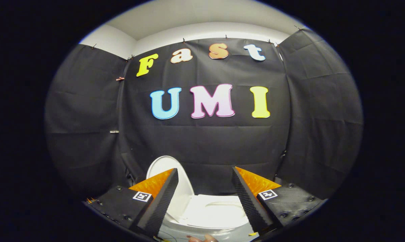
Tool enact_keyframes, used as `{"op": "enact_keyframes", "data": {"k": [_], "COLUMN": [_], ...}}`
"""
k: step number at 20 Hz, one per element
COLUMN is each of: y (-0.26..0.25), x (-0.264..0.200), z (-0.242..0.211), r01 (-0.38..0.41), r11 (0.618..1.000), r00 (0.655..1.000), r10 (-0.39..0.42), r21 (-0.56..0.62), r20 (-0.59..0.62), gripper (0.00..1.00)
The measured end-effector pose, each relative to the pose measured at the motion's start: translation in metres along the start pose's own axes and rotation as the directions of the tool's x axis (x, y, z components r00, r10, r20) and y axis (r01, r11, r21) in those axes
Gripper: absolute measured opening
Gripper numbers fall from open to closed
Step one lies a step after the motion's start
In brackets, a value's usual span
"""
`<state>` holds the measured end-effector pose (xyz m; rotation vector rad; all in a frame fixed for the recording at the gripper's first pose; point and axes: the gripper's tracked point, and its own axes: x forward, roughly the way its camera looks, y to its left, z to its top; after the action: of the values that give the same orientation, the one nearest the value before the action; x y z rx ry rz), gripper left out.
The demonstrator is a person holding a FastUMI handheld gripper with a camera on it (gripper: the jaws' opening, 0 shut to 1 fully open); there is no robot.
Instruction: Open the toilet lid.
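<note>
Both fingers: spread, my gripper [205,196] holds nothing
lid [169,183]: looks raised, behind left finger
seat [219,210]: between fingers
next: back off slowly, don't knock lid

1. The toilet lid [165,168], low in the frame, was plain white.
2. The toilet seat [219,213] below it was white too.
3. The booth's cloth wall [206,144] was black, the wall strip [206,32] on top white.

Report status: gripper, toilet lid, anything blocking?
Gripper open, holding nothing. Toilet lid already raised, upright behind the left finger. Seat down, between the fingers. Nothing in the way.
</note>
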<state>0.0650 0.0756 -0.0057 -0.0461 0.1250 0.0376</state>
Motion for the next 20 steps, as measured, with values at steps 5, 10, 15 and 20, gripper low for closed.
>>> {"op": "enact_keyframes", "data": {"k": [5, 10, 15, 20], "y": [-0.065, -0.104, -0.13, -0.146], "x": [-0.022, -0.048, -0.053, -0.056], "z": [0.01, 0.017, 0.017, 0.029], "r01": [0.079, 0.102, 0.117, 0.141], "r11": [0.997, 0.995, 0.993, 0.99], "r00": [0.997, 0.993, 0.991, 0.984], "r10": [-0.078, -0.101, -0.117, -0.141], "r21": [-0.024, -0.013, -0.002, 0.001], "r20": [0.025, 0.054, 0.063, 0.107], "gripper": [0.99, 0.99, 0.99, 0.99]}}
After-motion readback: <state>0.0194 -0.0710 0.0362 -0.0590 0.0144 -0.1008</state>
